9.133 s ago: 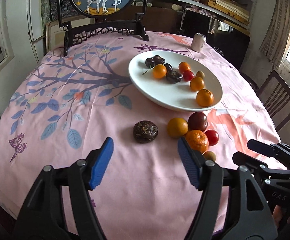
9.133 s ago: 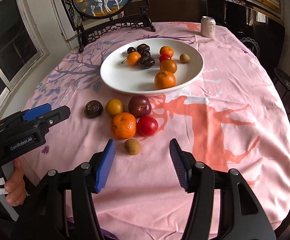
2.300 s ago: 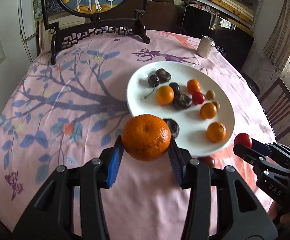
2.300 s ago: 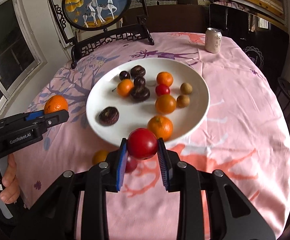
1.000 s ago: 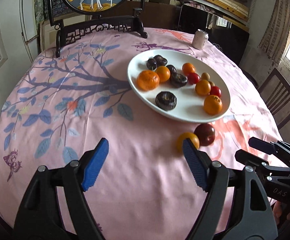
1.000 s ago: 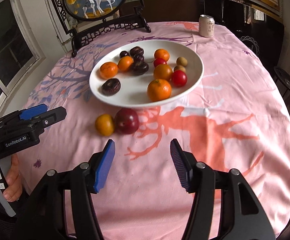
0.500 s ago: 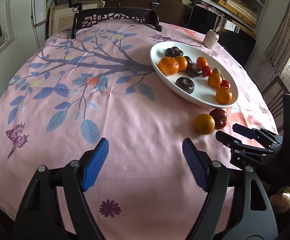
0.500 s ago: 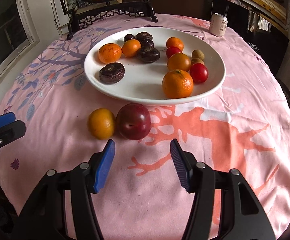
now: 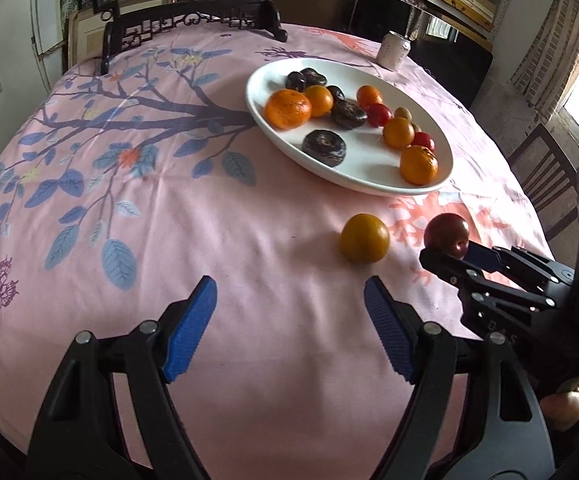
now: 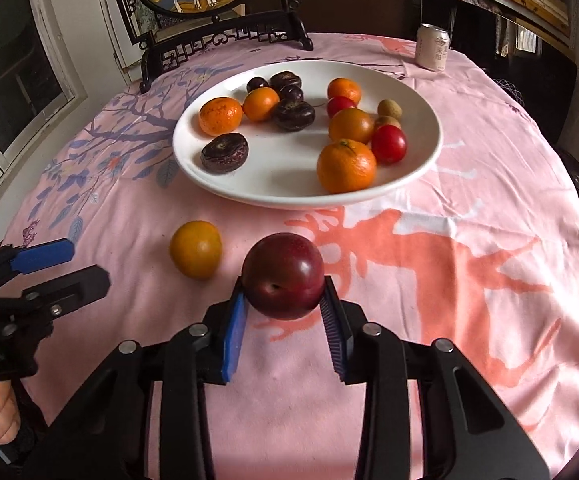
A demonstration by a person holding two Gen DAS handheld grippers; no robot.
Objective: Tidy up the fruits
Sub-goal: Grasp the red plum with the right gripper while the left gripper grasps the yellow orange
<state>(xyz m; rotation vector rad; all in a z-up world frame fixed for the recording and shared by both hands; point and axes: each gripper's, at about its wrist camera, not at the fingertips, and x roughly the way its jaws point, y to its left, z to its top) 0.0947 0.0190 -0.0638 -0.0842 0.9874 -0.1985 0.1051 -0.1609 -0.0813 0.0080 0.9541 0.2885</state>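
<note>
Fingers of the right gripper [image 10: 283, 312] are clamping the dark red plum [image 10: 283, 276], open half a second ago. Only the right wrist view is showing both pads touching it. The left gripper [image 9: 289, 328] is hanging open, empty. One orange fruit [image 9: 364, 238] is lying on the tablecloth [image 9: 169, 220]; the white plate [image 10: 273, 192] is holding roughly twelve fruits, some overlapping.
</note>
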